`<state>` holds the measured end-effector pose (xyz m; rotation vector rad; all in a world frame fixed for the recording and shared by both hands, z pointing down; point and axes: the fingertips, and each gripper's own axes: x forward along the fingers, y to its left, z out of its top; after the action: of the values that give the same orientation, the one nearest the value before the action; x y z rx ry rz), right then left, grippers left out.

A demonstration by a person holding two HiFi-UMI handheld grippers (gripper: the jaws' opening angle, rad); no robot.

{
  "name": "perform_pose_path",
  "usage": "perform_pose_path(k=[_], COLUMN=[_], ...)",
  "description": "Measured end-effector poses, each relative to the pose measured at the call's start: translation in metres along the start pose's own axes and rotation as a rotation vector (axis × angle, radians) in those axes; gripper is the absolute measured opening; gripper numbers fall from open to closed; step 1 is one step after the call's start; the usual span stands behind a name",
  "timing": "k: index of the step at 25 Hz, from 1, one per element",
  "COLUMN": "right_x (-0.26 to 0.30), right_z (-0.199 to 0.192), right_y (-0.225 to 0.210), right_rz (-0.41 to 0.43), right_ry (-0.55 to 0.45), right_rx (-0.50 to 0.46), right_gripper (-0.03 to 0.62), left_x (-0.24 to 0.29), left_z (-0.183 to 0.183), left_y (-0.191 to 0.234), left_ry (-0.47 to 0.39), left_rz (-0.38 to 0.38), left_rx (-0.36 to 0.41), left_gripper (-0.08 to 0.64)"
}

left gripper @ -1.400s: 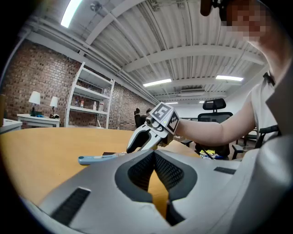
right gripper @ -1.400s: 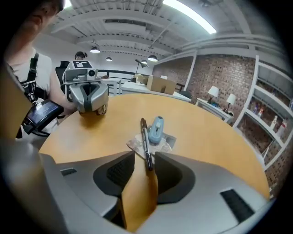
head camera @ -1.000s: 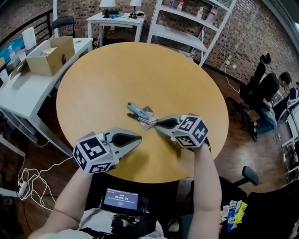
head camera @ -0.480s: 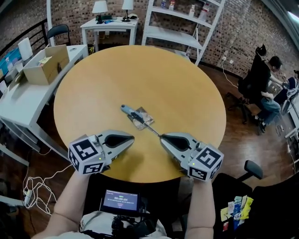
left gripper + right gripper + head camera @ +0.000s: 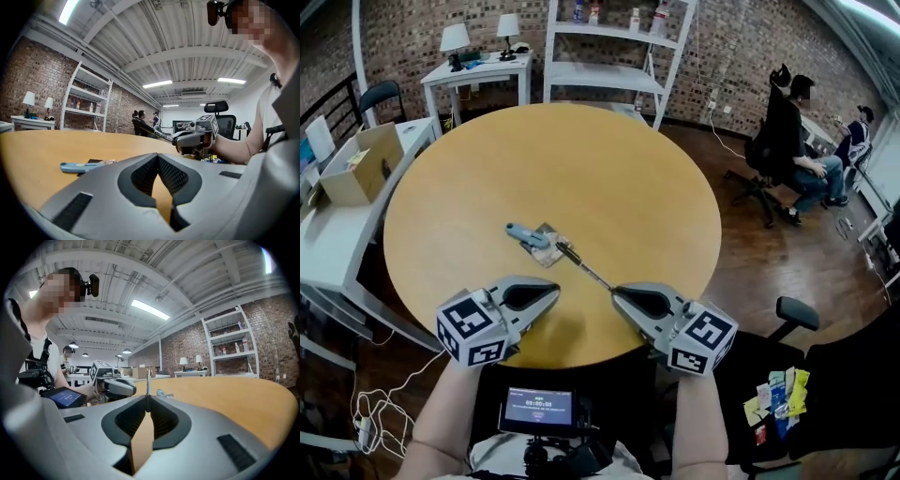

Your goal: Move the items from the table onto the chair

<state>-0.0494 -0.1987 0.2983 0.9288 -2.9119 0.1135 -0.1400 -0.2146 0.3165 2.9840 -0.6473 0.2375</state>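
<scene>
The round wooden tabletop [image 5: 609, 159] filled most of the head view and was nearly bare. That fits a task well under way, since only a small cluster lay near its middle. The black chair [image 5: 839, 403] stood off the tabletop's edge on the person's right. Several colourful packets [image 5: 778, 398] already lay on its seat, so it was probably the drop-off spot, placed within reach of the right arm.

The left gripper [image 5: 555, 294] hovered over the near edge of the tabletop with its jaws together and nothing between them. It seemed to be simply parked out of the way while the other hand worked. The right gripper [image 5: 615, 292] was level with it and nearer the chair. Its jaws were pinched narrow on the near end of a thin metal rod [image 5: 584, 268]. It held the rod by the tip, likely because so slim a thing offers little else to grip when it lies flat. The rod reached back toward the middle of the tabletop, and its far end was at or just over the small crumpled packet [image 5: 546, 236]. Whether they touched could not be made out.

A blue-handled tool [image 5: 523, 232] lay just beside that packet on the side away from the chair. Both were still waiting to be moved.
</scene>
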Motion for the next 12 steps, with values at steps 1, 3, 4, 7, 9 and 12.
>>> perform_pose_path(k=[1, 3, 4, 7, 9, 12], right_x=[-0.005, -0.011, -0.013, -0.019, -0.033, -0.066], right_z=[-0.001, -0.002, -0.003, -0.006, -0.009, -0.014], right_y=[-0.001, -0.002, -0.003, -0.006, -0.010, -0.021], right_rz=[-0.008, -0.024, -0.033, -0.066, -0.095, -0.160], right_ry=[-0.009, -0.020, -0.023, -0.026, -0.025, -0.034], right_rx=[0.012, 0.024, 0.023, 0.014, 0.014, 0.029], right_gripper=[0.038, 0.039, 0.038, 0.038, 0.038, 0.038], left_x=[0.004, 0.011, 0.014, 0.026, 0.039, 0.065], left_z=[0.000, 0.001, 0.002, 0.008, 0.011, 0.015], left_y=[-0.002, -0.011, -0.016, -0.036, -0.052, -0.073], left_ry=[0.000, 0.000, -0.001, -0.020, -0.031, -0.031], left_rz=[-0.003, -0.026, -0.048, -0.145, -0.202, -0.257], left_rx=[-0.001, 0.007, 0.017, 0.049, 0.062, 0.070], left_gripper=[0.002, 0.003, 0.003, 0.003, 0.003, 0.003])
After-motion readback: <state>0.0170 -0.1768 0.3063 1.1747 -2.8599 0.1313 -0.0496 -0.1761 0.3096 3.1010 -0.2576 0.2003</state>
